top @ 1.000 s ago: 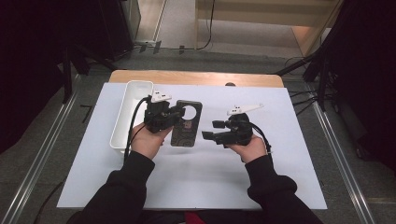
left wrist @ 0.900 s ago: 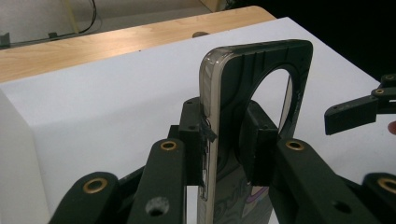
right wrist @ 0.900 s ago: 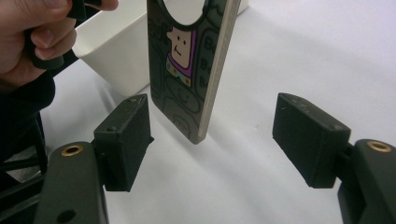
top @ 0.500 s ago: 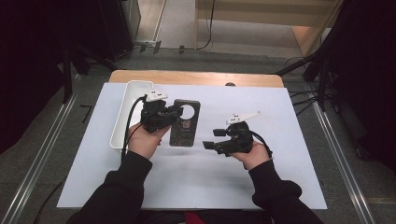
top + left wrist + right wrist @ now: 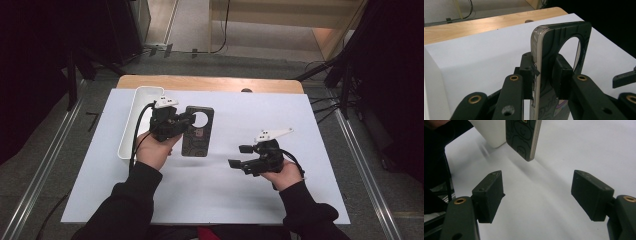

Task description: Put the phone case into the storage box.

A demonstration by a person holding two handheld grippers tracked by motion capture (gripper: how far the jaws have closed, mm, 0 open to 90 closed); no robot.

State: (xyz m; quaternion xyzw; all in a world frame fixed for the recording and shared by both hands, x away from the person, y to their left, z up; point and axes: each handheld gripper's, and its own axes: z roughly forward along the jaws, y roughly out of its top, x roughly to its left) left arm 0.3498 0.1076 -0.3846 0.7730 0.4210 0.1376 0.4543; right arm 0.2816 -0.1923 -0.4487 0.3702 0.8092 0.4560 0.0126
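since earlier frames: your right gripper (image 5: 241, 156) withdrawn toward you, off phone case (image 5: 198, 131); left gripper (image 5: 186, 120) unchanged. left jaws clamped on case edge near camera cut-out, case lifted off white table cover (image 5: 310, 130), just beside white tray (image 5: 131, 125). right jaws wide apart, holding nothing, well apart from case. judged: pickup done; hand-over or placement outstanding.

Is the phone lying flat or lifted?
Lifted: the left gripper clamps the phone, and its lower end hangs above the table.
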